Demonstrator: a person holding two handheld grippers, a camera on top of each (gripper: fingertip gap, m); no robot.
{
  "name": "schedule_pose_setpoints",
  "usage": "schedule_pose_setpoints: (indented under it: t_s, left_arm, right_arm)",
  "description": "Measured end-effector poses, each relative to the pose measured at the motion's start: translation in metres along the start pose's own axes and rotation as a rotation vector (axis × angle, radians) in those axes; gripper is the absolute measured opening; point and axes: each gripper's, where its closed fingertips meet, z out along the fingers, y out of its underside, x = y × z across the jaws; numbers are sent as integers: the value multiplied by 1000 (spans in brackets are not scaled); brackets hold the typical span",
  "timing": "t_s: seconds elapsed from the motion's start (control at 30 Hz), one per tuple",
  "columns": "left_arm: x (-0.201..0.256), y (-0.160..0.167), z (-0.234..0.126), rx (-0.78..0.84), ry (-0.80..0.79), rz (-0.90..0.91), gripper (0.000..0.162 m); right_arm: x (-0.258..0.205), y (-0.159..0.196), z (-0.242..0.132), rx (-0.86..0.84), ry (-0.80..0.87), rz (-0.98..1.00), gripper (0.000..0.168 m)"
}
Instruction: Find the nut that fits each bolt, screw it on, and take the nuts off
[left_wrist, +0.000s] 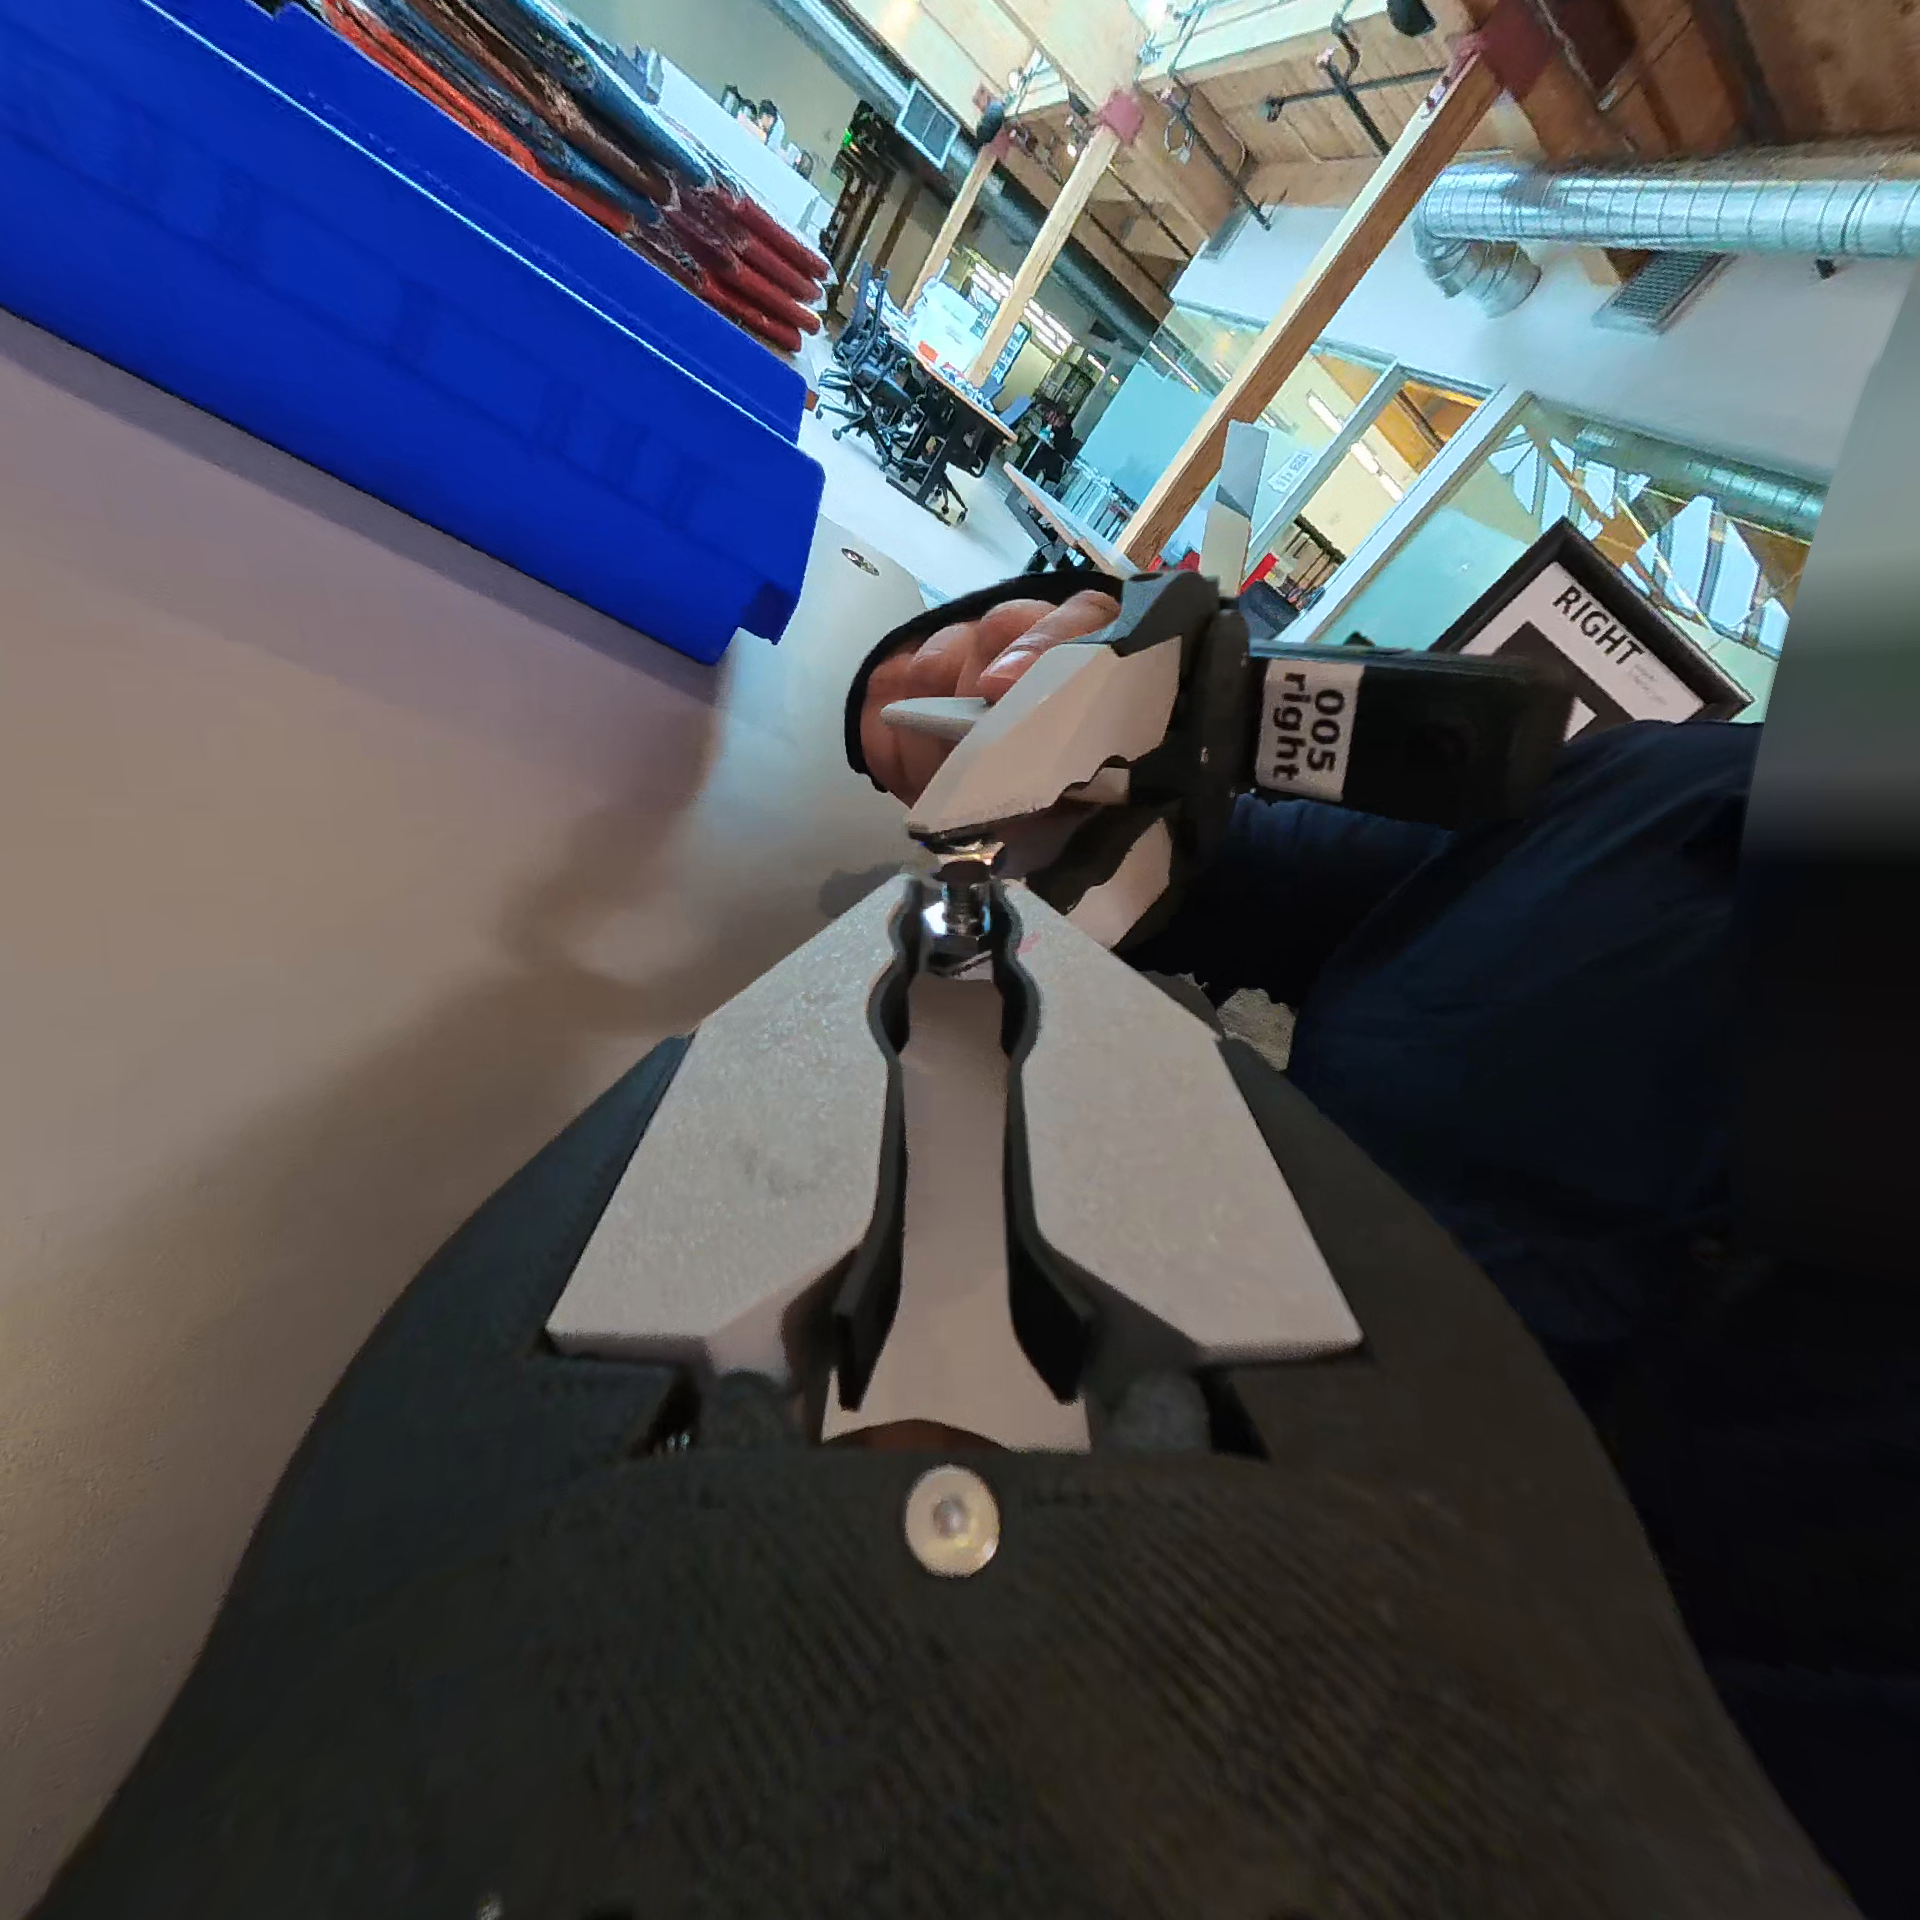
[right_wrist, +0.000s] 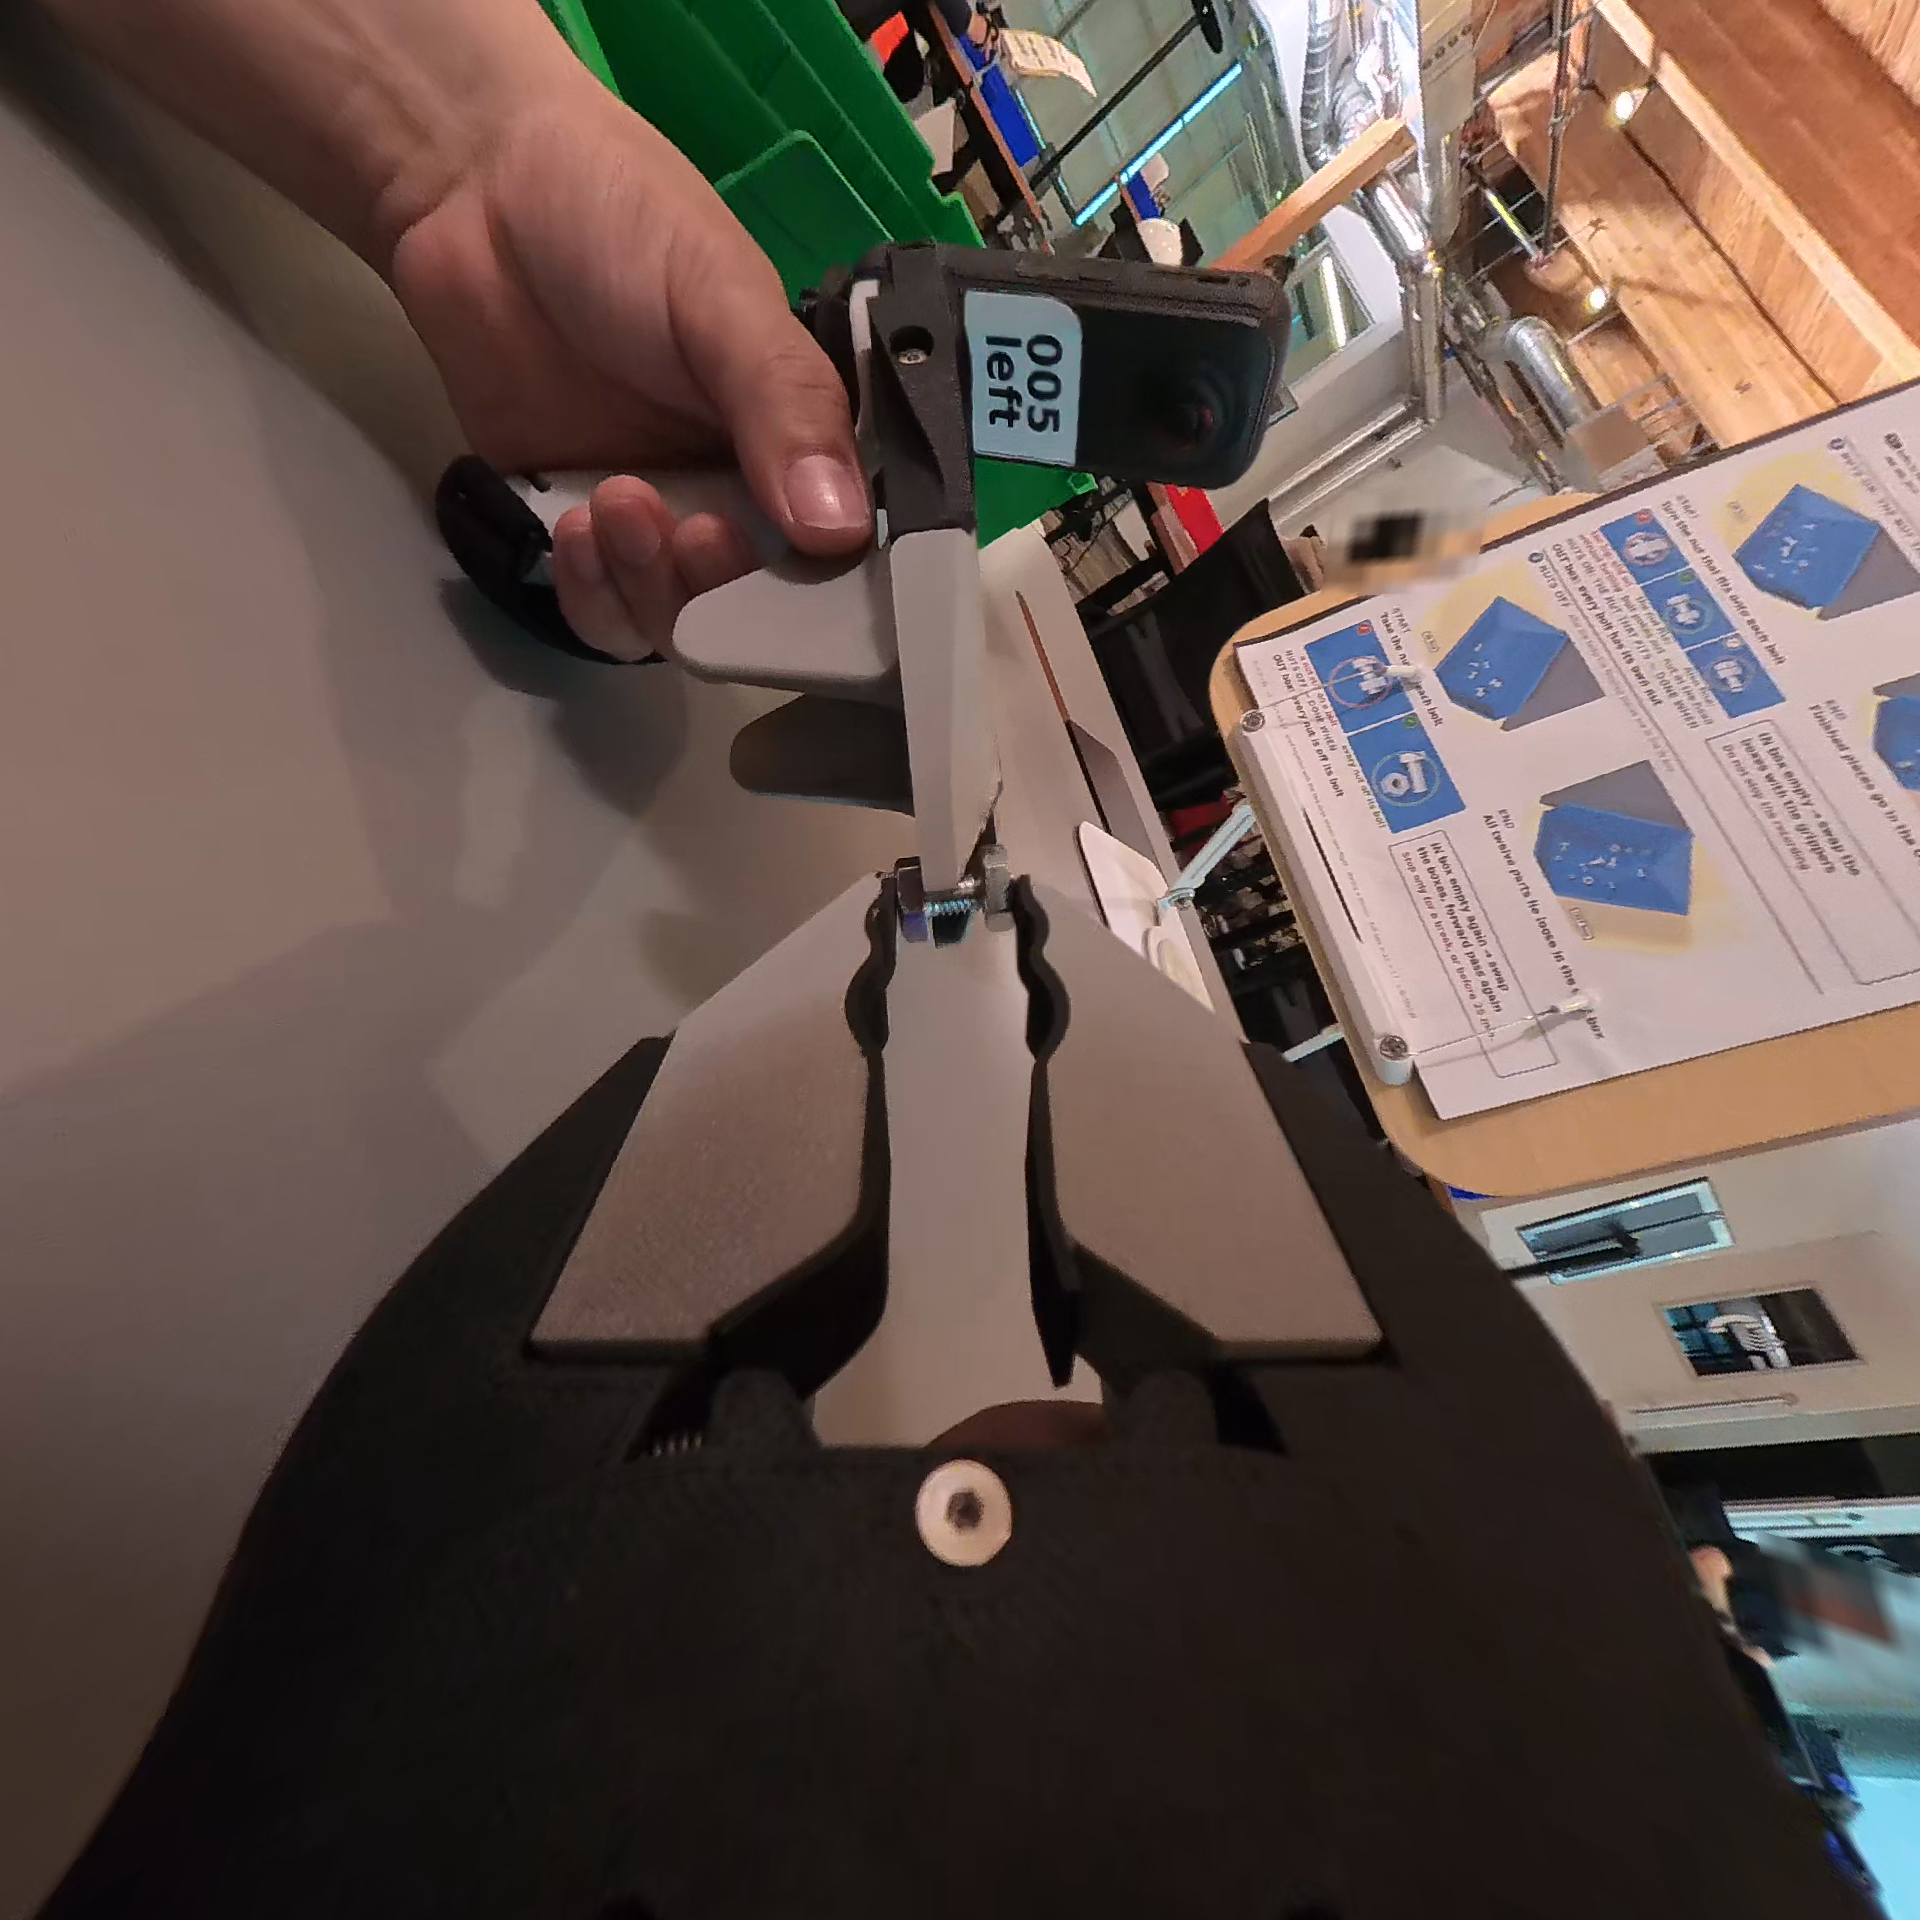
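Between the two claws, above the grey tabletop, hangs a short bolt. The right claw is pinched along the bolt's length, one fingertip on each end. The left claw is pressed onto the nut on its thread. Each claw's black camera housing bears a pale printed sticker. Beyond the bolt, in the left wrist view, sits a blue bin, its contents hidden. Behind the left claw, in the right wrist view, are green bins, and to the right of the bolt a printed instruction sheet picturing blue boxes.
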Motion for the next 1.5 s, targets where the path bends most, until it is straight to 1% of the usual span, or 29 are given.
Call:
schedule_pose_setpoints:
  t_s: [0.2, 0.37, 0.5, 0.7, 0.77, 1.07, 1.17, 1.2, 1.23, 1.37, 1.5]
  left_arm:
    - [-3, 2, -1, -12, -3, -16, 17]
    - [-8, 7, -2, -50, -50, 9, 21]
    - [-12, 9, -1, -63, -85, 23, 21]
    - [-25, 13, -2, -104, -202, 62, 18]
    - [-28, 13, -3, -106, -232, 70, 20]
    - [-30, 15, -2, -116, -241, 73, 17]
    - [-28, 14, -1, -110, -225, 73, 17]
    - [-25, 13, 1, -102, -201, 69, 21]
    - [-22, 13, 2, -95, -181, 62, 21]
    - [-28, 21, 5, -152, -236, 104, 16]
    - [-30, 22, 4, -160, -252, 108, 17]
  right_arm:
    - [-1, 3, -1, -8, -4, 3, 20]
    - [0, 7, -1, -26, 7, -7, 20]
    - [-2, 10, 1, -56, 16, -34, 20]
    - [-4, 23, 7, -159, 52, -133, 20]
    - [-4, 25, 8, -180, 66, -155, 20]
    - [-6, 28, 10, -204, 67, -193, 19]
    - [-7, 28, 9, -193, 57, -171, 20]
    - [-9, 27, 9, -187, 46, -167, 19]
    - [-11, 27, 10, -184, 38, -167, 19]
    - [-15, 25, 11, -184, 32, -178, 20]
    - [-15, 26, 12, -189, 24, -179, 20]
